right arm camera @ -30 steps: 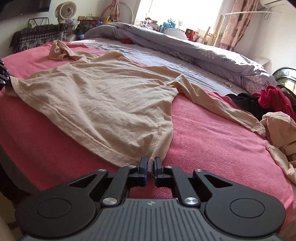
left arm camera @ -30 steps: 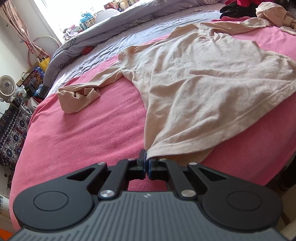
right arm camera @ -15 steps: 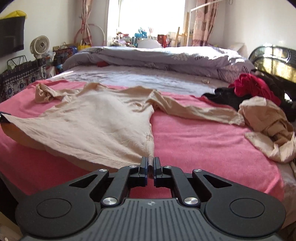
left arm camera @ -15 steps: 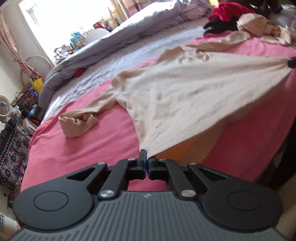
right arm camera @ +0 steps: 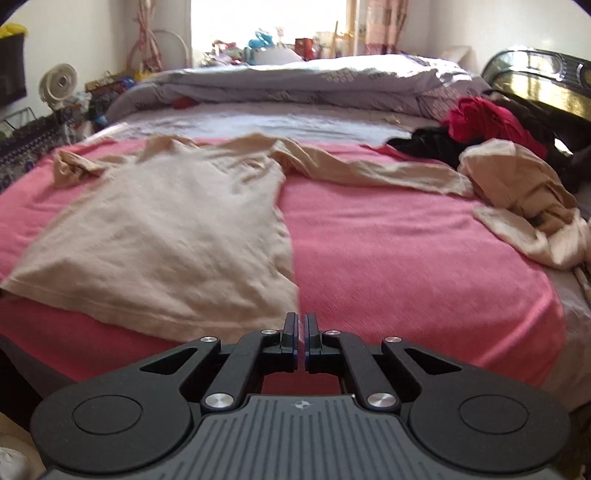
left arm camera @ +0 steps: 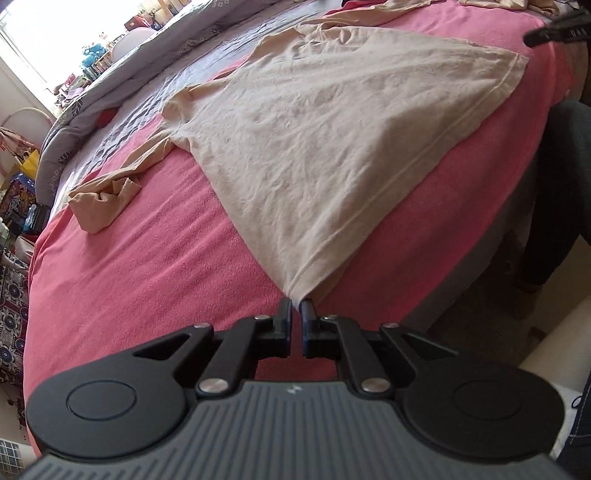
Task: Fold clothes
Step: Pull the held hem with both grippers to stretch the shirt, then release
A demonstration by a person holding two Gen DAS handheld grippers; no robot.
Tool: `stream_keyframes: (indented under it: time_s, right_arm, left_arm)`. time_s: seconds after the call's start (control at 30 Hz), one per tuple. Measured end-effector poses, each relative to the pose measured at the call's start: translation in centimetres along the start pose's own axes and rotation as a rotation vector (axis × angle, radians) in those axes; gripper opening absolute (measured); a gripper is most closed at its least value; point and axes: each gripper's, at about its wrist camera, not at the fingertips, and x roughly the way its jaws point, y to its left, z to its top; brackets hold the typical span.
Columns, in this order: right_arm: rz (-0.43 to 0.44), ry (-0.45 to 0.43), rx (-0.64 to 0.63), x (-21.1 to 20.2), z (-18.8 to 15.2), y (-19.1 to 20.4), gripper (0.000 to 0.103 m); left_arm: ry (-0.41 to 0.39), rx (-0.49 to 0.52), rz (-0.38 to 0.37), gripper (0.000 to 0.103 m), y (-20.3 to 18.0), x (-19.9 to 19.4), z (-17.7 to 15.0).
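Left gripper point(left arm camera: 296, 308): jaws just eased, hem corner barely between | Right gripper point(right arm camera: 300, 322): nearly closed, grip unclear | Shirt point(left arm camera: 325, 147): lies toward your 12 o'clock, collar farthest.

A beige long-sleeved shirt point(left arm camera: 332, 147) lies on a pink bedspread point(left arm camera: 147, 277). Beyond it is a pale lilac-grey quilted sheet point(right arm camera: 266, 123) and a grey-lilac duvet point(right arm camera: 332, 79) with small white flower-like prints. At the right side sits a heap of clothes: a red garment point(right arm camera: 487, 122), a black garment point(right arm camera: 432, 142) and another crumpled beige garment point(right arm camera: 524, 199). Both grippers are matte black with silver pivot screws, each on a dark grey ribbed body: left gripper point(left arm camera: 296, 308), right gripper point(right arm camera: 300, 321). A white fan point(right arm camera: 61, 83) stands by a dark blue cloth point(left arm camera: 13, 314) patterned with white and red medallions. The curtains point(right arm camera: 384, 26) are pink and patterned.
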Motion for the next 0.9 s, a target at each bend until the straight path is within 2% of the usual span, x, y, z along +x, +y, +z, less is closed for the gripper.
stream_keyframes:
  time_s: [0.07,0.1,0.13,0.17,0.2,0.23,0.27,0.3,0.37,0.47,0.5,0.57,0.6,0.63,0.67,0.73,0.77,0.8,0.83,0.87,0.9]
  right_arm:
    - [0.109,-0.045,-0.064,0.8,1.4,3.2,0.012]
    - [0.168,-0.062,-0.116,1.3,1.8,5.1,0.019]
    - [0.187,-0.072,-0.188,1.6,1.7,7.0,0.026]
    - [0.201,-0.083,-0.262,1.9,1.4,8.9,0.045]
    - [0.215,-0.093,-0.336,2.2,1.2,10.9,0.054]
    - [0.209,-0.096,-0.396,2.4,0.7,12.4,0.054]
    - [0.203,-0.088,-0.414,2.6,0.2,13.0,0.054]
    - [0.199,-0.079,-0.425,2.8,-0.2,13.5,0.054]
    - [0.162,-0.055,-0.362,2.6,-0.6,12.7,0.054]
    - [0.053,-0.026,-0.158,2.0,-0.6,8.1,0.058]
    - [0.021,-0.014,-0.069,1.7,-0.6,6.1,0.058]
    - [-0.024,0.006,0.121,1.4,-0.6,1.8,0.058]
    - [-0.027,0.008,0.218,1.2,-0.6,-0.3,0.059]
    - [-0.03,0.007,0.261,1.2,-0.7,-1.5,0.059]
    - [-0.034,0.005,0.296,1.3,-0.8,-2.6,0.059]
    - [-0.037,0.009,0.33,1.9,-0.9,-4.1,0.059]
    - [-0.028,0.021,0.325,2.4,-1.0,-4.2,0.053]
    - [-0.011,0.042,0.329,3.1,-1.1,-4.1,0.03]
    - [0.02,0.08,0.347,4.0,-1.3,-3.9,0.012]
    - [0.047,0.102,0.369,4.6,-1.5,-3.6,0.005]
    - [0.076,0.1,0.381,4.7,-1.5,-3.3,0.005]
  left_arm:
    - [0.007,-0.028,0.024,0.008,0.6,-0.2,-0.3]
    - [0.006,-0.053,0.023,0.008,1.0,-0.4,-0.3]
    - [0.004,-0.079,0.023,0.008,1.4,-0.6,-0.3]
    - [-0.003,-0.093,0.02,0.008,1.5,-0.8,-0.3]
    - [-0.013,-0.09,0.016,0.008,1.4,-0.9,-0.1]
    - [-0.023,-0.081,0.012,0.009,1.0,-0.9,0.1]
    - [-0.033,-0.071,0.008,0.016,0.7,-0.8,0.3]
    - [-0.041,-0.064,0.004,0.03,0.4,-0.6,0.5]
    - [-0.048,-0.055,-0.008,0.045,-0.4,0.2,0.9]
    - [-0.045,-0.081,-0.042,0.047,-1.0,1.3,1.6]
    - [-0.045,-0.097,-0.054,0.053,-1.1,1.4,1.8]
    - [-0.047,-0.143,-0.088,0.058,-0.9,1.7,2.2]
    - [-0.046,-0.188,-0.121,0.061,-0.3,1.6,2.2]
    - [-0.037,-0.243,-0.152,0.063,0.5,1.7,2.2]
    - [-0.023,-0.312,-0.184,0.068,1.5,1.9,2.0]
    - [0.019,-0.457,-0.247,0.068,3.5,2.9,1.4]
    - [0.035,-0.52,-0.278,0.067,4.4,3.5,1.1]
    - [0.04,-0.565,-0.3,0.065,5.0,3.8,0.9]
    - [0.042,-0.583,-0.304,0.065,5.2,3.9,0.9]
    - [0.037,-0.579,-0.306,0.057,5.3,3.7,1.2]
    - [0.026,-0.567,-0.312,0.036,5.3,3.3,1.5]
